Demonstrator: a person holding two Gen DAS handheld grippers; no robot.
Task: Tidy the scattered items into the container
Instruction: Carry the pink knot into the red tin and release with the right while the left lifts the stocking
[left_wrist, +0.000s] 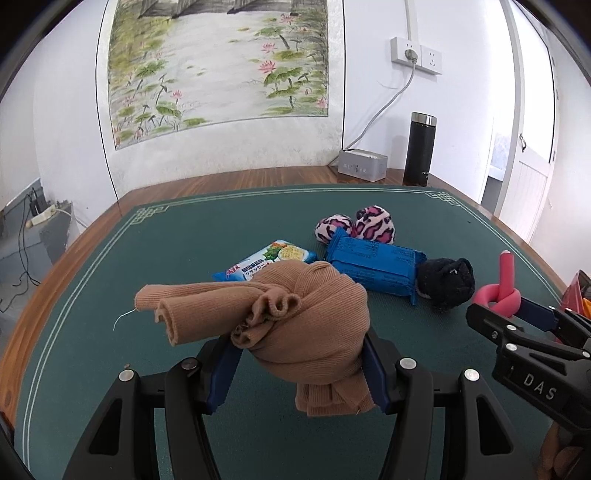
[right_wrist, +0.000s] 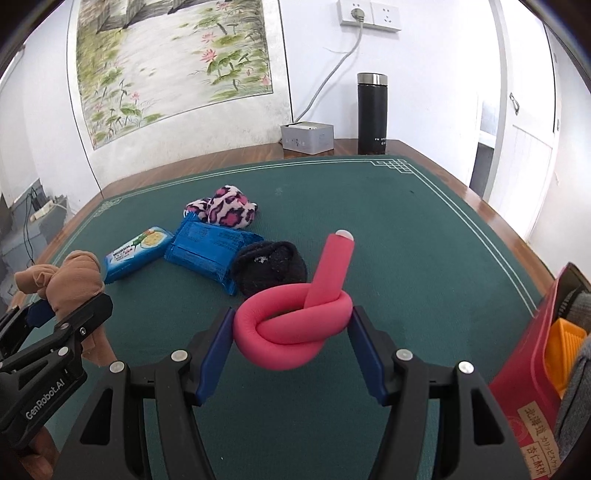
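My left gripper (left_wrist: 301, 350) is shut on a tan knotted stocking (left_wrist: 295, 317) and holds it above the green mat; it also shows in the right wrist view (right_wrist: 70, 284). My right gripper (right_wrist: 291, 332) is shut on a pink knotted foam roller (right_wrist: 295, 317), also seen in the left wrist view (left_wrist: 500, 291). On the mat lie a black sock ball (right_wrist: 271, 266), a dark blue snack pack (right_wrist: 207, 251), a light blue snack pack (right_wrist: 138, 251) and a pink leopard sock pair (right_wrist: 225, 210). A red box (right_wrist: 532, 369) at the right edge holds an orange item and grey cloth.
A black thermos (right_wrist: 371, 114) and a grey box (right_wrist: 306, 136) with a cable stand on the wooden table (right_wrist: 221, 157) at the back, by the wall. The green mat (right_wrist: 388, 221) covers most of the table. A door is at the right.
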